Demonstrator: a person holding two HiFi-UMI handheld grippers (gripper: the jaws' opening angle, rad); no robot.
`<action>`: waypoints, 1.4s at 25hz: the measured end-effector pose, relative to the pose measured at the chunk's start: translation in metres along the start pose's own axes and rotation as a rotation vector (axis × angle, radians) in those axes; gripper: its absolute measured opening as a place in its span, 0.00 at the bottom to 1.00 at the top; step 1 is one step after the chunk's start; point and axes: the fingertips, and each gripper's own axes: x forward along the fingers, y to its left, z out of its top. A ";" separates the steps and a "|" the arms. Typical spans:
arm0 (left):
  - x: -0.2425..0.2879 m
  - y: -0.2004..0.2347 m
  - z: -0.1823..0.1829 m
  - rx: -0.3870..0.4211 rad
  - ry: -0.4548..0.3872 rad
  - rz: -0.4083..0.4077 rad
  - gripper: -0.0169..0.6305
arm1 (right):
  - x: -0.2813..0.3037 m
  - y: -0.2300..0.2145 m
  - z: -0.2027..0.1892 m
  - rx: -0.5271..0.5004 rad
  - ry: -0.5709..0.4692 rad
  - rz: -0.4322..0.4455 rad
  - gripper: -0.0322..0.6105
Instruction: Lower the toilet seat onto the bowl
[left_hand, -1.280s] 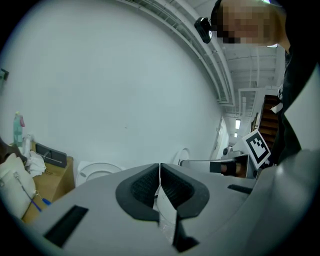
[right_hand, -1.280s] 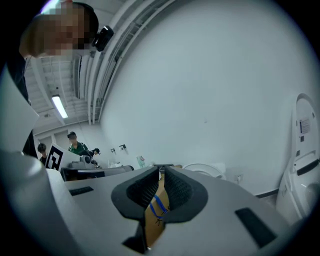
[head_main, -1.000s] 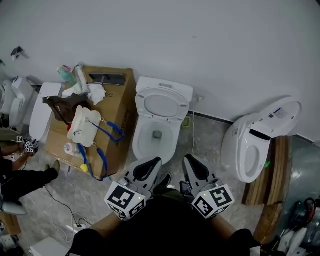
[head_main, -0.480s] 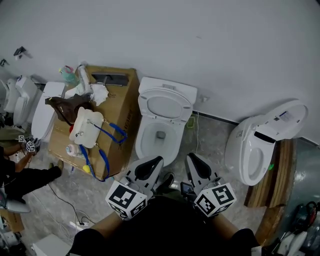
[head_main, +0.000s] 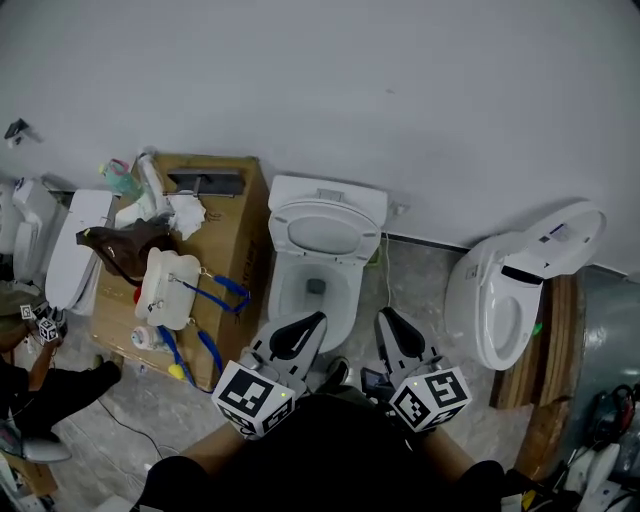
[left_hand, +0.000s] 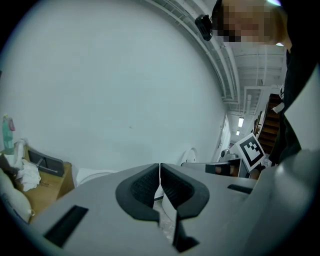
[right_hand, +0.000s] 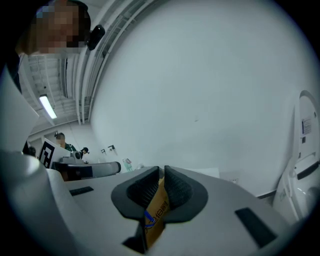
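Wall backs everything; floor carries it. Cardboard box sits at the floor's back edge, just beside the toilet, whose tank is against the wall. Toilet seat is up and leaning back on the tank, so it stays up unaided; bowl rim is bare. Left gripper and right gripper are both closed on nothing, near the bowl's front edge, clear of the seat. Probably enough: tip the seat's top edge forward. The brown in the right jaw gap is the box behind
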 end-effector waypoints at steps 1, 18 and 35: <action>0.001 0.008 0.003 0.003 0.003 -0.007 0.06 | 0.008 0.000 0.001 0.001 -0.001 -0.013 0.13; 0.049 0.170 0.054 0.286 0.007 0.003 0.06 | 0.130 -0.035 0.042 -0.138 0.016 -0.252 0.14; 0.124 0.235 -0.001 0.369 0.219 0.041 0.27 | 0.207 -0.094 0.001 -0.309 0.217 -0.183 0.27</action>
